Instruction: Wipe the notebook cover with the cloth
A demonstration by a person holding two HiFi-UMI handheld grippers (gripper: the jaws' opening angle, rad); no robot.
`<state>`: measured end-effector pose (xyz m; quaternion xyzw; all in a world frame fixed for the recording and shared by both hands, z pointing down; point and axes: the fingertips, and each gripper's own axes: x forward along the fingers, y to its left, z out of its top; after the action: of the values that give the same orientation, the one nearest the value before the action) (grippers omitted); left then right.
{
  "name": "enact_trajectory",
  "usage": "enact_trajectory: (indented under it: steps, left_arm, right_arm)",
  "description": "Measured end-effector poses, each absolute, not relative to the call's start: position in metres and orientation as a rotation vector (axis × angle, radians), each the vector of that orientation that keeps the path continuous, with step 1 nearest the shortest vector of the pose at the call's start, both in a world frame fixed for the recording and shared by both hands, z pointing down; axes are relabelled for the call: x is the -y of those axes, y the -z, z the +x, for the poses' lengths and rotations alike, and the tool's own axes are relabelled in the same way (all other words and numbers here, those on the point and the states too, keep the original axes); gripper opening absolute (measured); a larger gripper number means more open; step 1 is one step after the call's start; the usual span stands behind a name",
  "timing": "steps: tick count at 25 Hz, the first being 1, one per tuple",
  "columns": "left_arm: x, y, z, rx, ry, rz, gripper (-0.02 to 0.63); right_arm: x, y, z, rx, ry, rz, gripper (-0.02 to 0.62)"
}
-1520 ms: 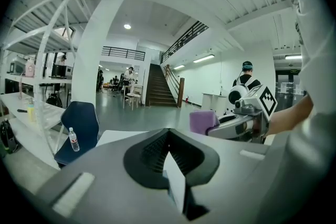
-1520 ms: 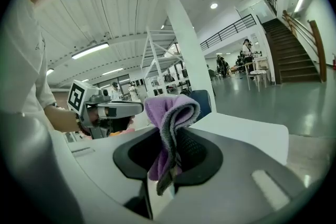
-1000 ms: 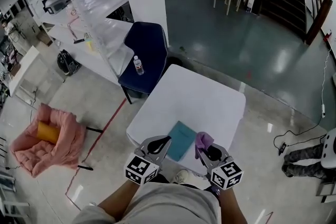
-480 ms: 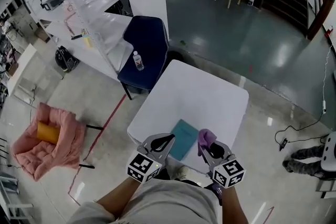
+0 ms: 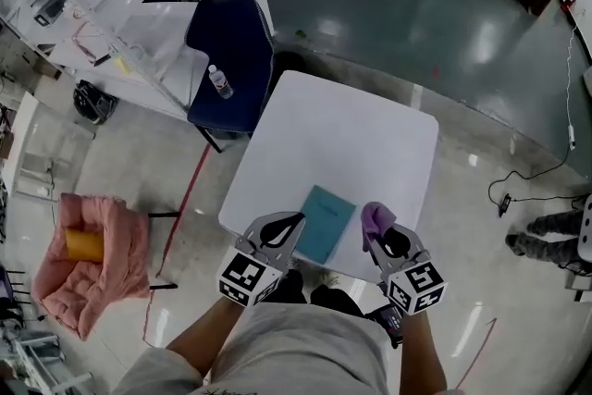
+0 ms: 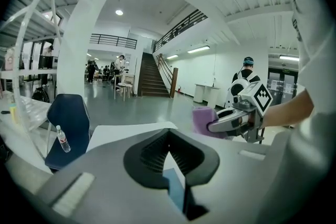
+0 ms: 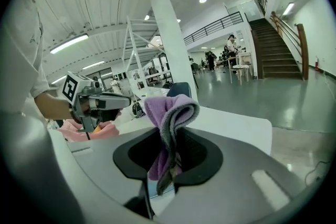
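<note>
- We're looking down on a white counter (image 5: 342, 134) with the teal notebook (image 5: 326, 223) lying flat near its front edge, cover up.
- The right claw (image 5: 381, 236) is clenched on the purple cloth (image 5: 377, 219). In the right gripper view the cloth is pinched between the 2 jaws, with a folded bunch sticking out past the tips.
- In the head view the cloth sits just beside the notebook's right edge. We honestly can't tell if it touches the cover or the counter.
- The left claw (image 6: 168, 131) is clenched too, tips together with nothing in it. Through the gap behind the tips we see a bit of the teal cover and white counter.
- In the head view the left claw's tips are at the notebook's near left edge.
- Past the counter's far left corner there's a dark blue chair (image 5: 231, 51) with 1 water bottle (image 5: 220, 81) lying on its seat.
</note>
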<state>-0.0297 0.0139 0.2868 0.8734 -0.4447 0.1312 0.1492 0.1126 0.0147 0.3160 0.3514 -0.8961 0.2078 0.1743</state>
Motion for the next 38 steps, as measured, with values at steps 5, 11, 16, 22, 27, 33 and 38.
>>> enact_trajectory:
  steps: [5, 11, 16, 22, 27, 33, 38]
  left_arm:
    - [0.002, -0.300, -0.033, 1.245, -0.384, 2.496, -0.002]
    - [0.018, -0.317, -0.030, 1.213, -0.394, 2.492, -0.002]
    - [0.026, -0.335, -0.025, 1.183, -0.407, 2.484, -0.002]
    - [0.030, -0.353, -0.017, 1.153, -0.411, 2.461, -0.002]
    - [0.029, -0.374, -0.014, 1.129, -0.427, 2.440, -0.002]
    - [0.030, -0.400, -0.020, 1.116, -0.443, 2.405, -0.002]
    - [0.028, -0.422, -0.025, 1.107, -0.474, 2.389, -0.002]
  right_arm:
    - [-0.001, -0.328, 0.115, 2.494, -0.592, 1.021, 0.104]
    - [0.014, -0.347, 0.120, 2.443, -0.606, 1.033, 0.104]
    - [0.028, -0.354, 0.120, 2.459, -0.642, 1.058, 0.104]
    - [0.035, -0.369, 0.113, 2.449, -0.633, 1.016, 0.104]
    - [0.035, -0.390, 0.115, 2.424, -0.656, 0.998, 0.104]
    - [0.036, -0.415, 0.114, 2.386, -0.654, 0.973, 0.105]
    - [0.036, -0.435, 0.112, 2.358, -0.659, 0.950, 0.106]
